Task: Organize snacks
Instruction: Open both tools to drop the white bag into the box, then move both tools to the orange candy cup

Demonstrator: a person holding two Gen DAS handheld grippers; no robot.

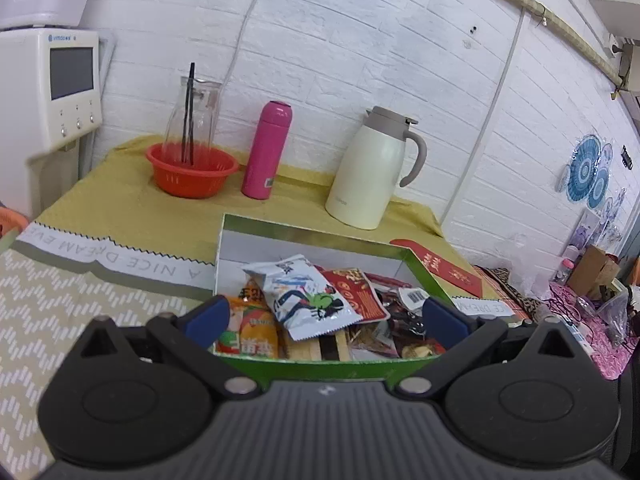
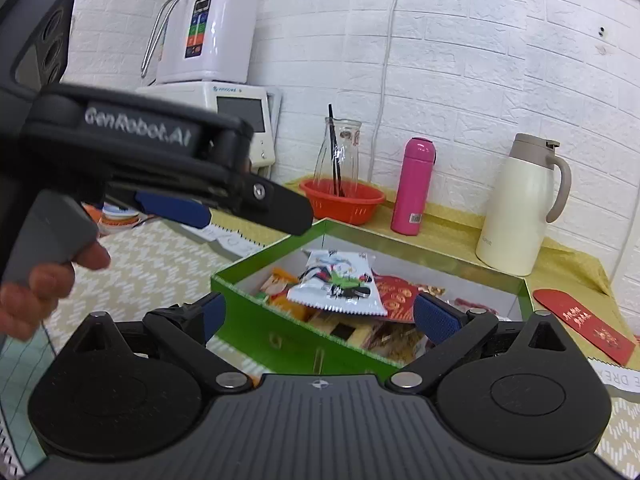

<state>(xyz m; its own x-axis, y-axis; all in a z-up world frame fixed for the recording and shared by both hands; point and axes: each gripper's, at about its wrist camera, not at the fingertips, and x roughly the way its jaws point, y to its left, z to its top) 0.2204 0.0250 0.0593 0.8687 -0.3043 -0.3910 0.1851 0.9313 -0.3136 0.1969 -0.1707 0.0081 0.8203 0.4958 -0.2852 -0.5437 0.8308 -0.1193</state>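
Observation:
A green-rimmed box (image 1: 312,364) (image 2: 256,320) sits on the table, filled with several snack packets. On top lies a white packet with a cartoon print (image 1: 308,300) (image 2: 340,284), beside an orange packet (image 1: 250,330) and a red packet (image 1: 362,296) (image 2: 396,296). My left gripper (image 1: 326,316) hangs open just above the box's near side, nothing between its blue pads. The right wrist view shows it from the side (image 2: 258,220), held by a hand (image 2: 40,284). My right gripper (image 2: 325,316) is open and empty, near the box's front corner.
Along the white brick wall stand a red basket (image 1: 190,172) holding a glass carafe, a pink bottle (image 1: 266,150) and a cream jug (image 1: 368,168) on a yellow cloth. A red envelope (image 2: 584,326) lies right of the box. White appliances (image 2: 208,32) stand at the left.

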